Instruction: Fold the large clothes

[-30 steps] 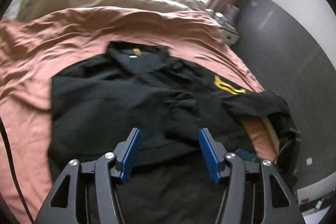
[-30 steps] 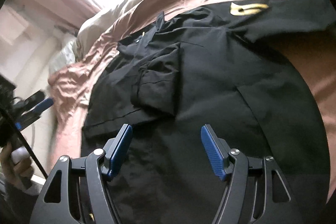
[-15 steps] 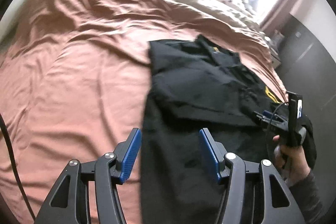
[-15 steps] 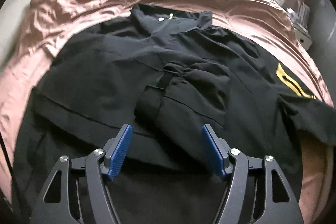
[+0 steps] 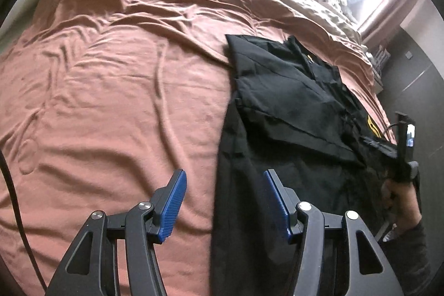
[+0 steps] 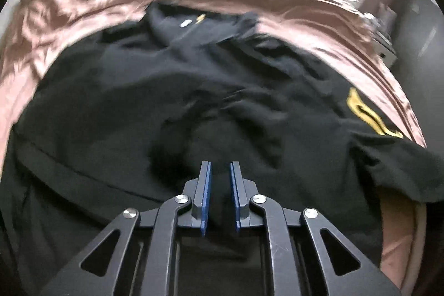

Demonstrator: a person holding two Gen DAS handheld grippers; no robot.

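Black and loosely spread, the shirt (image 6: 194, 107) lies on the rust-coloured bedsheet (image 5: 111, 101) of the bed, collar toward the pillows, one sleeve already laid across its chest and the other, near a yellow emblem (image 6: 369, 115), trailing off toward the bed's edge. The right gripper (image 6: 220, 179) hangs over the lower middle of the garment; its jaws have just been closing and now stand nearly shut, a narrow gap left between the blue fingers (image 6: 205, 193). Dark cloth shows through that gap, but I cannot tell whether any of it is pinched. The left gripper (image 5: 224, 201) hangs with its fingers wide apart and empty, straddling the shirt's side edge, one finger above bare sheet and the other above black fabric. The risk, as I judge it, is a poor pinch: if the right fingers have closed on nothing or on a single thin layer, lifting would leave the hem behind or drag the folded sleeve askew. A left grasp made too far out would catch the sheet along with the shirt and pull wrinkles into the fold.
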